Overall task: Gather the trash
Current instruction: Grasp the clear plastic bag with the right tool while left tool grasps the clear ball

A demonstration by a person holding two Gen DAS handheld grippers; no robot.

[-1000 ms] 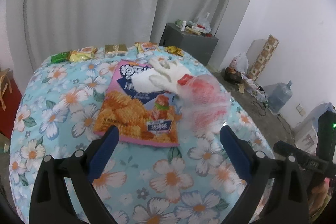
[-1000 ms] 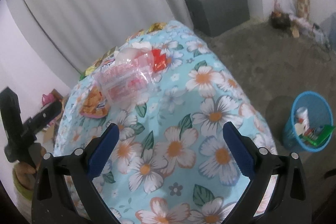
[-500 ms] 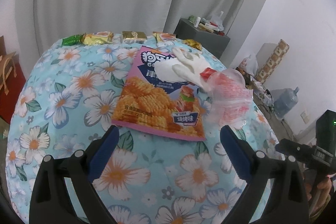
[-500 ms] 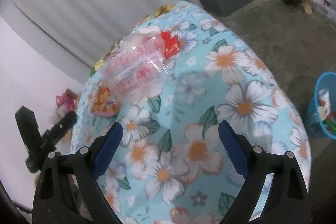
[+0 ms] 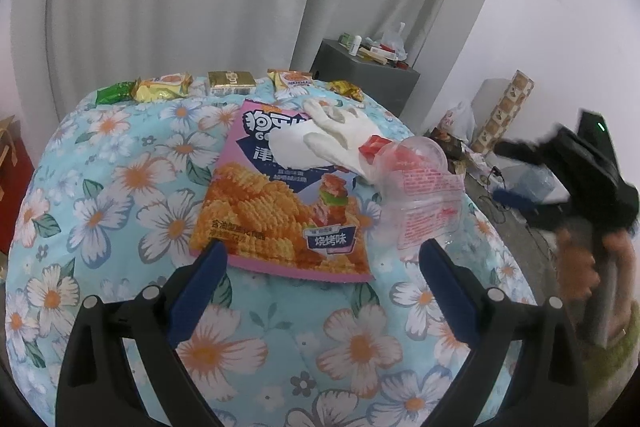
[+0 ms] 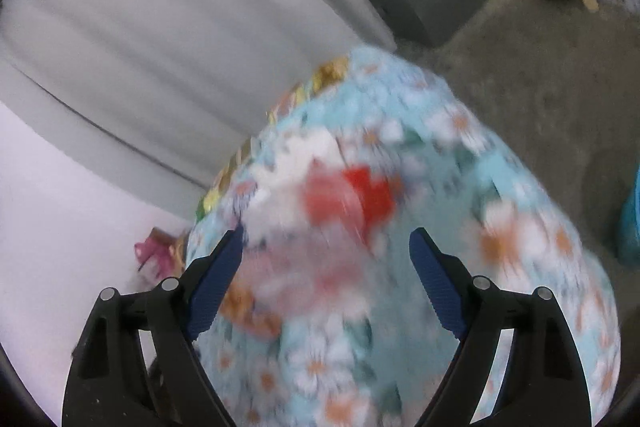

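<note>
Right wrist view: clear plastic cup (image 6: 320, 247) was seen just ahead between the spread, empty right claw (image 6: 326, 251) jaws, which had just been narrowing; left claw (image 5: 322, 255) farther off, released.

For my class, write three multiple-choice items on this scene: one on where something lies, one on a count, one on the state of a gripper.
1. Where does the white glove lie?
A. Across the top of the pink chip bag
B. On the floor
C. On the grey cabinet

2. How many small snack packets line the table's far edge?
A. Two
B. Five
C. Nine

3. The left gripper is:
A. Shut on the bag
B. Open, holding nothing
C. Shut on the glove

Answers: 1 A, the glove overlaps the bag's upper corner; 2 B, five sit in a row; 3 B, its fingers stand apart over the cloth.
</note>
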